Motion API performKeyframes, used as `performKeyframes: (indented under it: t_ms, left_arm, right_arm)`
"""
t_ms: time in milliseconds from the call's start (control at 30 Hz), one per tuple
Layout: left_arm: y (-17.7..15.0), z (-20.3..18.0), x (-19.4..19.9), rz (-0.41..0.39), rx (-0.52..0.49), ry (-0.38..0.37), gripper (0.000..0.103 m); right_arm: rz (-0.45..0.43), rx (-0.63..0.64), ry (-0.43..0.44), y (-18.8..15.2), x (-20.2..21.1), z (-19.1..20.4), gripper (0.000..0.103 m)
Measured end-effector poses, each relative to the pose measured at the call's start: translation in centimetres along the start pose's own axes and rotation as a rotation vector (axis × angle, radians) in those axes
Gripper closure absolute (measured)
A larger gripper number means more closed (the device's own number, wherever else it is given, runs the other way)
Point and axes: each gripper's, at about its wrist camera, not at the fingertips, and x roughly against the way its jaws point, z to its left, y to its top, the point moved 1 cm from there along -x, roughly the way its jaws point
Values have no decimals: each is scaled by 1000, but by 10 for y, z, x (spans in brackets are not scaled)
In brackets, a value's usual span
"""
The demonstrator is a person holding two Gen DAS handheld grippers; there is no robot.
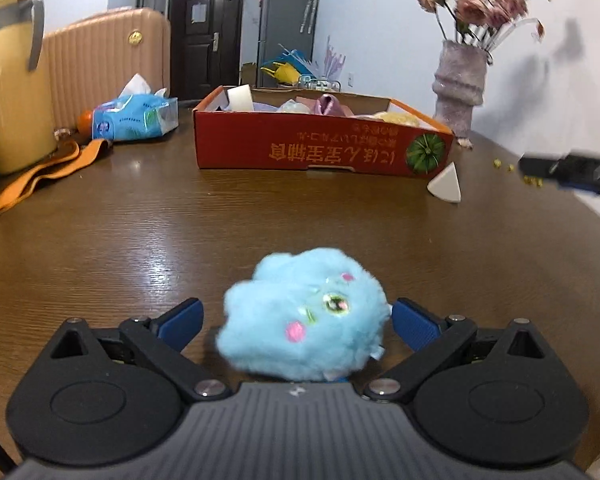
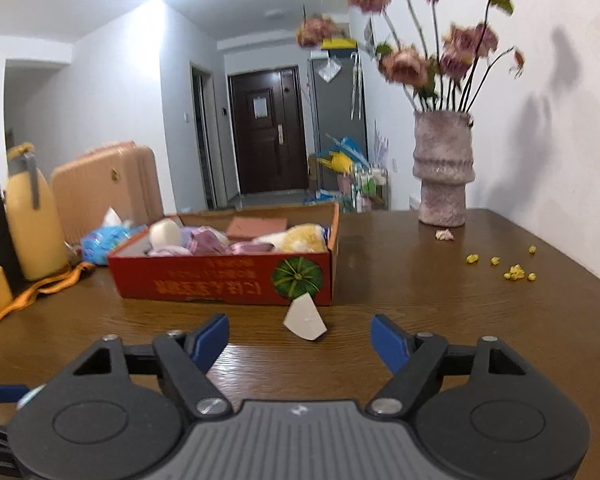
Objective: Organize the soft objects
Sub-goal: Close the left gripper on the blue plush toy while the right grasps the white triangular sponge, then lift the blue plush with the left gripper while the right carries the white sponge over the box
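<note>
A fluffy light-blue plush toy (image 1: 306, 316) lies on the brown table between the spread fingers of my left gripper (image 1: 296, 318). The jaws are open; the right pad (image 1: 414, 326) touches the fur, the left pad stands apart. A red cardboard box (image 1: 320, 148) holds several soft items; it also shows in the right wrist view (image 2: 220, 280). A white wedge-shaped sponge (image 2: 305, 318) lies in front of the box's right corner, also in the left view (image 1: 446, 186). My right gripper (image 2: 300, 336) is open and empty, just short of the sponge.
A stone vase with dried roses (image 2: 444, 172) stands at the back right, yellow crumbs (image 2: 514, 272) near it. At the left are a yellow jug (image 1: 14, 92), an orange strap (image 1: 40, 176), a blue tissue pack (image 1: 136, 116) and a tan suitcase (image 1: 108, 60).
</note>
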Motion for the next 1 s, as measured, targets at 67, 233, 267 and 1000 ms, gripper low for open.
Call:
performKeyframes:
  t_ms: [67, 233, 267, 1000]
  left_arm:
    - [5, 2, -6, 9, 3, -19, 22]
    - [20, 3, -24, -12, -6, -25, 39]
    - [26, 4, -27, -20, -1, -19, 41]
    - [59, 7, -1, -165, -32, -46, 103]
  right_arm:
    - [24, 12, 13, 2, -22, -1, 29]
    - [93, 24, 19, 4, -78, -5, 38]
    - [107, 19, 24, 5, -88, -7, 41]
    - [13, -80, 152, 9, -34, 15, 85]
